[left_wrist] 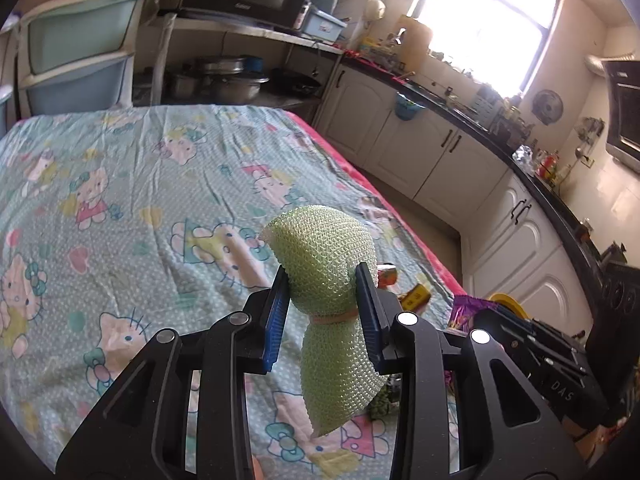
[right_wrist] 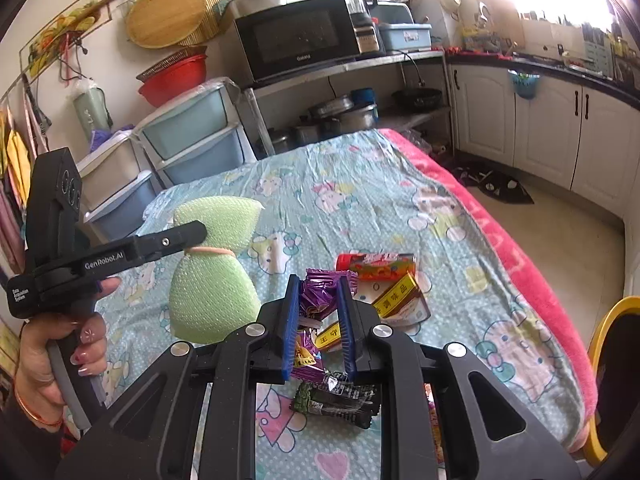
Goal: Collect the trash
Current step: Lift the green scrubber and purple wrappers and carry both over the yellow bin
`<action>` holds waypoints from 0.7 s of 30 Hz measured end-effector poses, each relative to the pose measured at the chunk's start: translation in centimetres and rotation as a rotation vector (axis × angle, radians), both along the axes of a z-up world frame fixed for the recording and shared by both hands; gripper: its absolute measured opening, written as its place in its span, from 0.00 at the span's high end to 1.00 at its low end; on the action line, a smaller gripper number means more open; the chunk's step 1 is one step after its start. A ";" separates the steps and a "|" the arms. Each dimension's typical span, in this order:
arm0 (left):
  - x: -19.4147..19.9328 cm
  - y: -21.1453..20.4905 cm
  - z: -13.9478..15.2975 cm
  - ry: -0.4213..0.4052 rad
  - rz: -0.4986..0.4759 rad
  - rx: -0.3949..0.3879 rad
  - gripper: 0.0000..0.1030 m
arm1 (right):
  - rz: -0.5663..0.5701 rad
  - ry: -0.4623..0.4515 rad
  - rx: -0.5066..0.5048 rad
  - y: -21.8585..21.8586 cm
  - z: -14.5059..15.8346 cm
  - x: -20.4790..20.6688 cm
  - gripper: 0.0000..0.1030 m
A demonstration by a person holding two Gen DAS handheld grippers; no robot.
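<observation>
the left gripper (left_wrist: 324,312) pinches a pale green foam mesh sleeve tied with a rubber band (left_wrist: 334,280) at its waist, long axis running away from the jaws, off the cloth. the right gripper (right_wrist: 318,328) clamps a crumpled purple foil wrapper (right_wrist: 320,292); the yellow-rimmed bin (right_wrist: 608,360) lies to its right, so it looks nearer.

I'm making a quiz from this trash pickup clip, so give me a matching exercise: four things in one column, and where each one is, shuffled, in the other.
Things
1. green mesh sponge
2. purple wrapper
3. red tube
4. microwave

Places
A. on the shelf at the back
B. lying on the tablecloth, beyond the yellow box
C. clamped in the left gripper
D. clamped in the right gripper

Pairs: 1-C, 2-D, 3-B, 4-A
</observation>
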State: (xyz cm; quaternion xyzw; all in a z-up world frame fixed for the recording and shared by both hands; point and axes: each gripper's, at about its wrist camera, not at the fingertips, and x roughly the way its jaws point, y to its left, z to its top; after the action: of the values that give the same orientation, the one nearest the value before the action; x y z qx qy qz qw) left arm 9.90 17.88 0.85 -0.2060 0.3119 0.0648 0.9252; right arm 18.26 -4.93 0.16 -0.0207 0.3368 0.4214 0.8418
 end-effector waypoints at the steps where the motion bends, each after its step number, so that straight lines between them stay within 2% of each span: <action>1: 0.0 -0.2 0.2 -0.004 -0.002 0.006 0.75 | 0.000 -0.005 0.001 -0.1 0.2 0.0 0.83; 21: 1.3 -4.9 3.4 -0.087 -0.089 0.044 0.75 | -0.082 -0.096 0.061 -5.8 4.2 -0.5 0.83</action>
State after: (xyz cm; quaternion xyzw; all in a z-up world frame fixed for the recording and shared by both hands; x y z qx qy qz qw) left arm 11.23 12.97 4.26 -0.1740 0.2786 0.0214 0.9443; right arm 17.79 -10.75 4.33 -0.0014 0.2837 0.3952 0.8737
